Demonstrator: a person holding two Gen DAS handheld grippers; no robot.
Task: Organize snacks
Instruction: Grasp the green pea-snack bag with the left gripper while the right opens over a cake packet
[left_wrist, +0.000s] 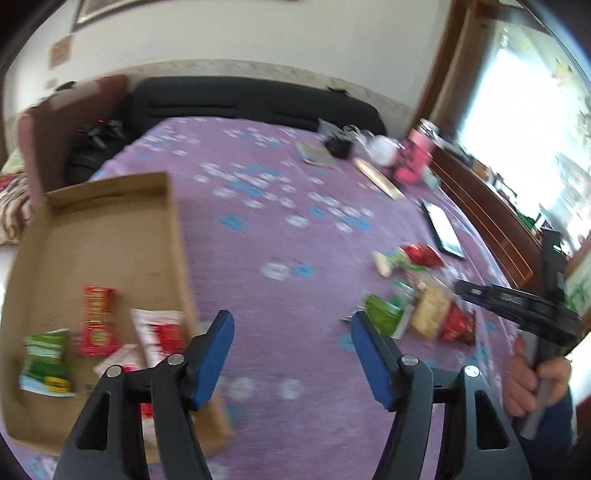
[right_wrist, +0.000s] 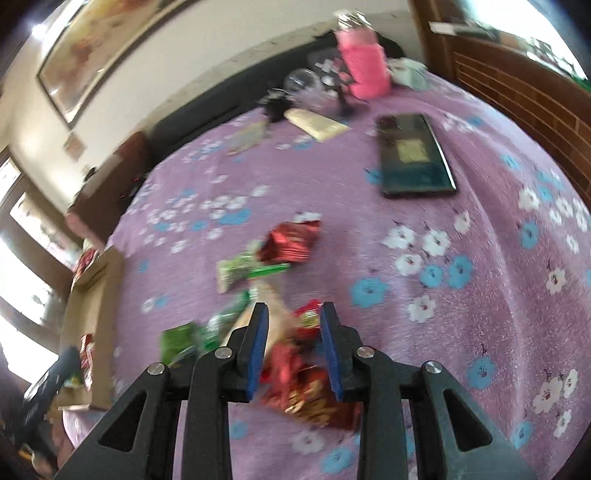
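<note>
Daylight floods in from a blown-out window (left_wrist: 524, 147) at about two o'clock in the left view, both fisheye pictures bow and darken at their rims, and motion blur smears the snack packets (right_wrist: 291, 243), perhaps worst near six o'clock.

Snack pile (right_wrist: 295, 373) blurred, perhaps overlapping.

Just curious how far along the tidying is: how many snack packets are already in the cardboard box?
4 visible: a green packet at the near left, a red one beside it, a white-and-red one by the right wall, another partly hidden behind the jaws.
</note>
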